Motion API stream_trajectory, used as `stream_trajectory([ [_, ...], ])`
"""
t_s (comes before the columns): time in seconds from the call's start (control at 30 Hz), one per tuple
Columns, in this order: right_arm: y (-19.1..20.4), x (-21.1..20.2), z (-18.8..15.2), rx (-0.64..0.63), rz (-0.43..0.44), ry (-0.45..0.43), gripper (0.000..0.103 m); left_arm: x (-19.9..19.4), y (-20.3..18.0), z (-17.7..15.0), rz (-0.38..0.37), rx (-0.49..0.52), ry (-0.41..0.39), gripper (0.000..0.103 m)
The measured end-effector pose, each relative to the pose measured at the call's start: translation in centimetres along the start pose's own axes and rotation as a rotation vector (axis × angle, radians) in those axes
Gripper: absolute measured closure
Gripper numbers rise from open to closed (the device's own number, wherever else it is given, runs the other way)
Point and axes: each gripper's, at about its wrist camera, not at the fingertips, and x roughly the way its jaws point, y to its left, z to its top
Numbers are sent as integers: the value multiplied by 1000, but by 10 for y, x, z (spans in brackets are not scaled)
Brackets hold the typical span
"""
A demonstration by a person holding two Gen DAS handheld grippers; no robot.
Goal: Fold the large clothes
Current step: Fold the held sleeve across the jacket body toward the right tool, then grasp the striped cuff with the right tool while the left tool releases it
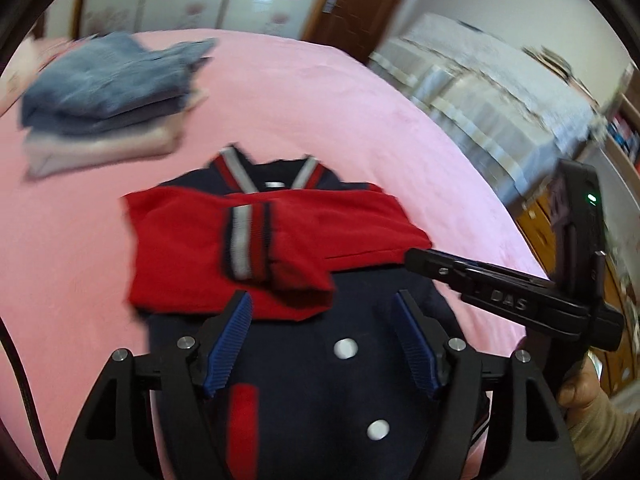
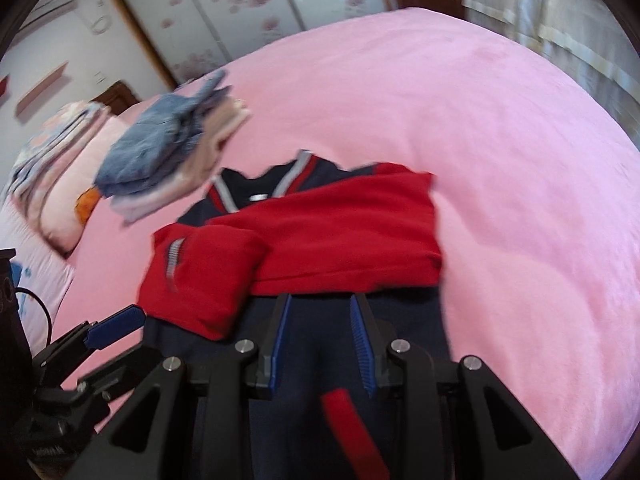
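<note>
Letters "DAS" show on the right gripper's (image 1: 416,258) black body, at three o'clock in the left wrist view. Nearest, the left gripper (image 1: 324,344) stands wide with nothing between its blue pads (image 1: 230,344), over the navy jacket (image 1: 304,392) with its white snaps. The right gripper's jaws sit narrower, also holding nothing. Red sleeves (image 1: 192,248) lie folded across the jacket's chest, striped collar (image 1: 240,174) at twelve o'clock. The jacket rests on a pink bed cover (image 2: 500,160), with bare cover from one to four o'clock. A stack of folded clothes (image 1: 108,92) sits at ten o'clock. Beyond stand flowered wardrobe doors (image 2: 248,12).
</note>
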Motion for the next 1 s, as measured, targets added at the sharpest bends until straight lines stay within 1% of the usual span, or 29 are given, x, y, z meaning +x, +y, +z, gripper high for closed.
stream_trajectory([
  [0.1, 28, 1, 1, -103, 25, -9, 73, -12, 28, -5, 43, -79, -18, 32],
  [0.2, 63, 5, -2, -236, 25, -15, 61, -19, 54, -9, 98, -152, -21, 32],
  [0.27, 88, 9, -6, -335, 7, -31, 53, -22, 71, -12, 145, -199, -17, 32],
  [0.33, 110, 14, -9, -422, -18, -47, 52, -26, 85, -14, 171, -241, -19, 32],
  [0.43, 140, 28, -15, -555, -89, -58, 52, -31, 104, -20, 177, -296, -21, 32],
  [0.53, 155, 54, -23, -677, -236, -35, 52, -33, 118, -24, 173, -337, -18, 32],
  [0.6, 159, 71, -30, -748, -341, -10, 52, -30, 121, -24, 177, -338, -10, 32],
  [0.67, 157, 83, -34, -788, -410, 13, 53, -28, 120, -24, 179, -331, -4, 32],
  [0.7, 156, 84, -35, -790, -416, 19, 56, -28, 119, -25, 178, -328, -1, 32],
  [0.73, 153, 83, -32, -773, -399, 26, 72, -26, 118, -25, 175, -327, 1, 32],
  [0.77, 150, 80, -27, -749, -388, 24, 83, -25, 117, -25, 171, -326, 4, 32],
  [0.83, 143, 65, -15, -675, -357, -26, 83, -21, 113, -24, 160, -322, 8, 32],
  [0.9, 131, 43, -2, -580, -285, -94, 83, -17, 107, -22, 148, -310, 10, 32],
  [0.93, 121, 30, 5, -515, -235, -127, 83, -16, 103, -20, 144, -300, 11, 32],
  [0.97, 103, 17, 11, -419, -186, -150, 83, -14, 99, -19, 140, -290, 12, 32],
  [1.0, 91, 14, 14, -364, -171, -150, 83, -12, 96, -19, 137, -282, 14, 32],
])
